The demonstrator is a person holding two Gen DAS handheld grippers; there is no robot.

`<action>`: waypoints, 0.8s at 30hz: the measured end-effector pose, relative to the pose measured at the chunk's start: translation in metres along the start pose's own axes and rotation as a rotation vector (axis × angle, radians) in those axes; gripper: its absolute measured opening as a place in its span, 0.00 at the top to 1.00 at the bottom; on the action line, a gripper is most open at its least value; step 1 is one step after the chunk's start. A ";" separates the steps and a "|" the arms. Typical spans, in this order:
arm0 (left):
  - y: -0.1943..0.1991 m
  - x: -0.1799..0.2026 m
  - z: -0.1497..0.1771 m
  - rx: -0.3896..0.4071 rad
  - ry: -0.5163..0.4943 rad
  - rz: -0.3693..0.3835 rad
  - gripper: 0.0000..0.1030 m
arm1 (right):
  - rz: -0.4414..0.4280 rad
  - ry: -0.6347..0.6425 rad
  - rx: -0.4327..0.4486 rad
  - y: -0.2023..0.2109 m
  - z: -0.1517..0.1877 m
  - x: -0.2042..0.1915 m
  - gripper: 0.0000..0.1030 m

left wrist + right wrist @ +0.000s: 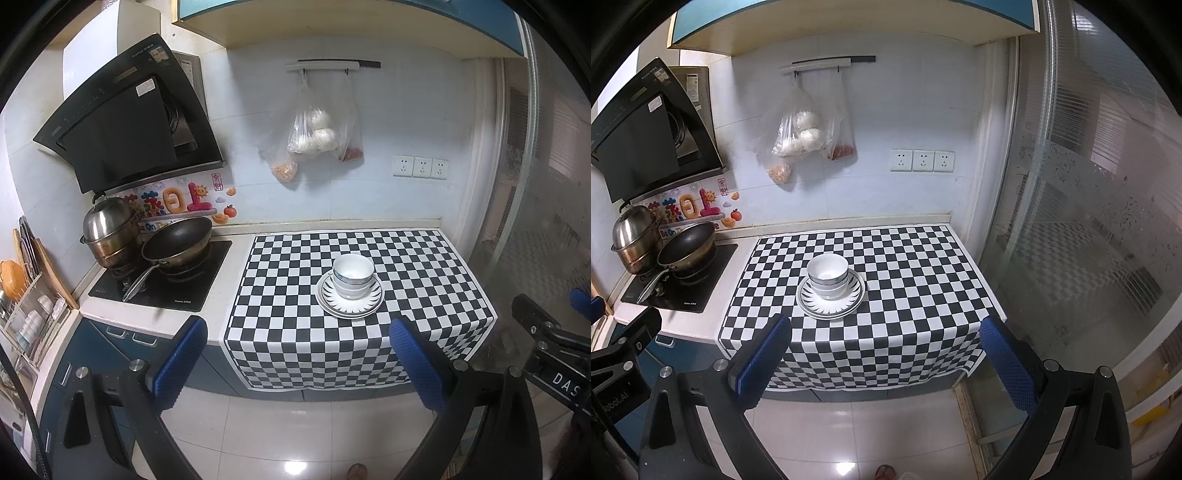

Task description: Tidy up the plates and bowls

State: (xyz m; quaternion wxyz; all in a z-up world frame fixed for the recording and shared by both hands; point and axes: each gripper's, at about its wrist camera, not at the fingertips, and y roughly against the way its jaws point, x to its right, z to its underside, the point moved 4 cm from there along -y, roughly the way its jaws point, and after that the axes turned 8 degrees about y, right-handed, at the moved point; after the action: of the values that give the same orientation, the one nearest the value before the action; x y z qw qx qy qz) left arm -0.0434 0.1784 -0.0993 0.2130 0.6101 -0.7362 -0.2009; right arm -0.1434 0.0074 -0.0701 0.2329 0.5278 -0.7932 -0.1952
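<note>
Glazed white ceramic: bowls [352, 276] nested on stacked plates [350, 297], mid checkered cloth [295, 280] on the worktop [229, 295]. Left gripper [295, 365] and right gripper [882, 363] both hang off the front edge, fingers spread wide, holding nothing. Judgement: rigid, slick, chips easily, stack fairly heavy. Pinch the top bowl's rim wall; take plates by the lip, one at a time.

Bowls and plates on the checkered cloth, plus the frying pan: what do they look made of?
Bowls: likely glazed ceramic, glossy white with thin dark bands. Plates: apparently the same, shiny white with a black ray pattern. Frying pan: metal, with a dark matte, probably nonstick inside, a brassy outer wall and a polished steel-looking handle.
</note>
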 end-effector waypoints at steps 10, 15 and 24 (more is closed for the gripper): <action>-0.004 -0.001 -0.001 -0.003 -0.001 0.001 0.02 | 0.003 -0.002 -0.005 0.000 0.001 -0.002 0.00; -0.006 0.001 -0.001 -0.004 -0.001 -0.002 0.02 | 0.000 0.003 -0.015 -0.006 -0.001 -0.003 0.00; -0.006 0.002 0.000 -0.001 0.000 -0.004 0.02 | -0.001 0.006 -0.018 -0.009 -0.003 -0.007 0.00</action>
State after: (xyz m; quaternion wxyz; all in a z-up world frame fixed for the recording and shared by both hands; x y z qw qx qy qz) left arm -0.0386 0.1757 -0.1020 0.2129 0.6114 -0.7349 -0.2017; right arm -0.1328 0.0106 -0.0738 0.2399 0.5264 -0.7905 -0.2011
